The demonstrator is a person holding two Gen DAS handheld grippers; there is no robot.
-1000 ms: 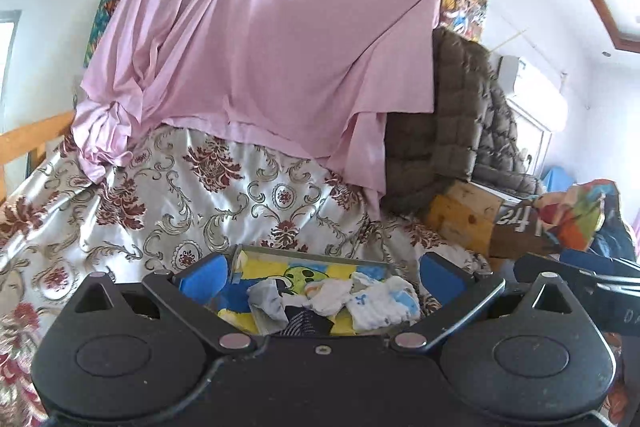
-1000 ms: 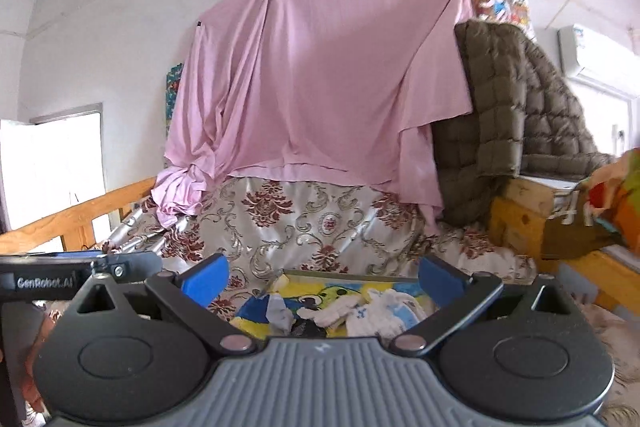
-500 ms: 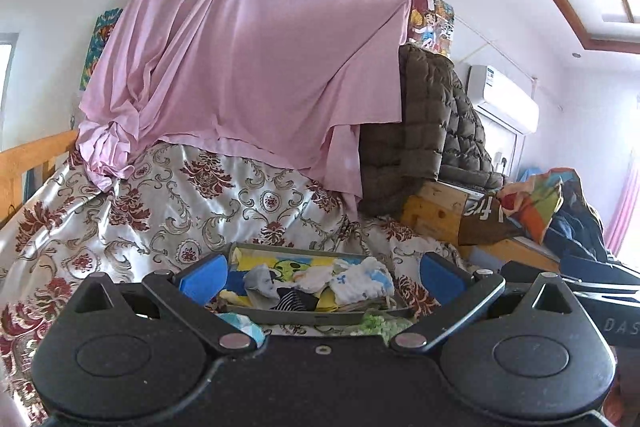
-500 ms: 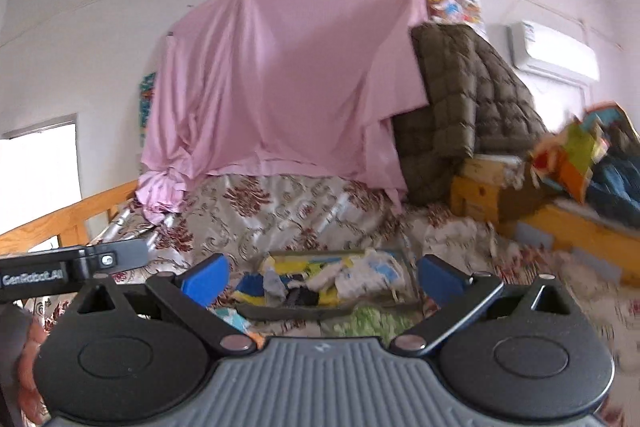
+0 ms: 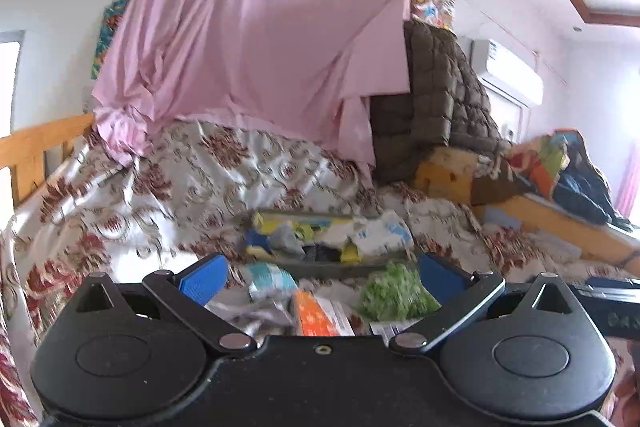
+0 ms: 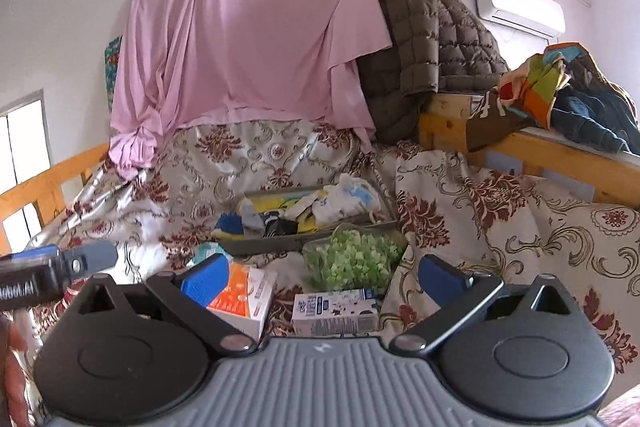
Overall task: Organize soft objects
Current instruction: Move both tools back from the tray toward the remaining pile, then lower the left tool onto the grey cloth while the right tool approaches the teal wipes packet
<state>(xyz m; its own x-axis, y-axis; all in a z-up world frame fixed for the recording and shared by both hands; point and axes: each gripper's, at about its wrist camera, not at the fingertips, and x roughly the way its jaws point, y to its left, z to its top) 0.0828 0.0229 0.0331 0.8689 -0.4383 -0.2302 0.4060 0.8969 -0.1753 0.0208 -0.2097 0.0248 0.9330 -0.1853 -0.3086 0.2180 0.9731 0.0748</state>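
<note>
A grey tray on the floral bedspread holds a heap of socks and small clothes: a white piece with blue print, a grey sock and dark striped ones. In front of the tray lie a green fluffy bundle, an orange and white box, a small white carton and a light blue cloth. My left gripper and right gripper both hover open above these, holding nothing.
The floral bedspread covers the bed. A pink sheet hangs on the back wall beside a brown quilted jacket. A wooden shelf at right carries piled clothes. A wooden rail runs along the left. The left gripper's body shows at left.
Both cameras have pulled back and tilted down. The green bundle, the boxes and the blue cloth in front of the tray have come into view. Both grippers stay open.
</note>
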